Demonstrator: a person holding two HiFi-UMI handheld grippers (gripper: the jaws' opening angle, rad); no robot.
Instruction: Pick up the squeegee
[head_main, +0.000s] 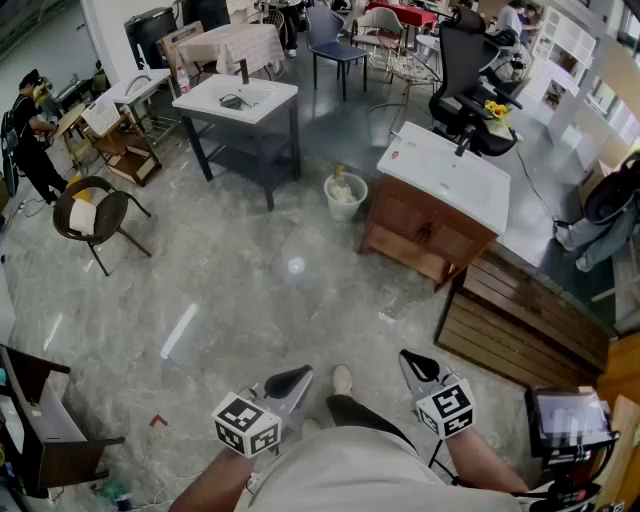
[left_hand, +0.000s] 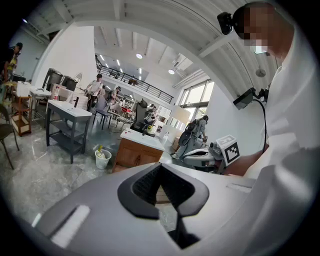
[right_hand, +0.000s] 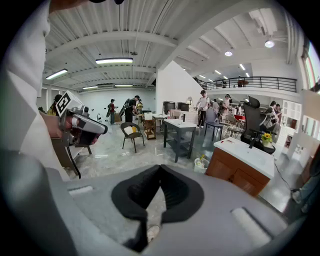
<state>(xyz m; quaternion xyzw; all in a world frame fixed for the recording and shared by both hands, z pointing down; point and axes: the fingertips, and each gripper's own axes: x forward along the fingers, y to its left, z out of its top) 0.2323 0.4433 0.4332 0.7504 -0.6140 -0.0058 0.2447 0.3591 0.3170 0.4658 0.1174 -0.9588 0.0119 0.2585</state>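
Observation:
I cannot make out a squeegee in any view. My left gripper (head_main: 296, 379) is held low in front of the person's body, and its jaws meet at the tips with nothing between them (left_hand: 161, 167). My right gripper (head_main: 414, 363) hangs beside it, also shut and empty (right_hand: 160, 168). Both point forward and a little down over the grey marble floor (head_main: 240, 290). The wooden vanity with a white sink top (head_main: 445, 175) stands ahead to the right. A dark-legged table with a white basin top (head_main: 237, 100) stands ahead to the left.
A small white bucket (head_main: 345, 197) sits on the floor between the two sink units. A round chair (head_main: 92, 215) is at the left, a wooden pallet (head_main: 520, 320) at the right, and office chairs, tables and people are further back. A dark stand (head_main: 40, 420) is at my near left.

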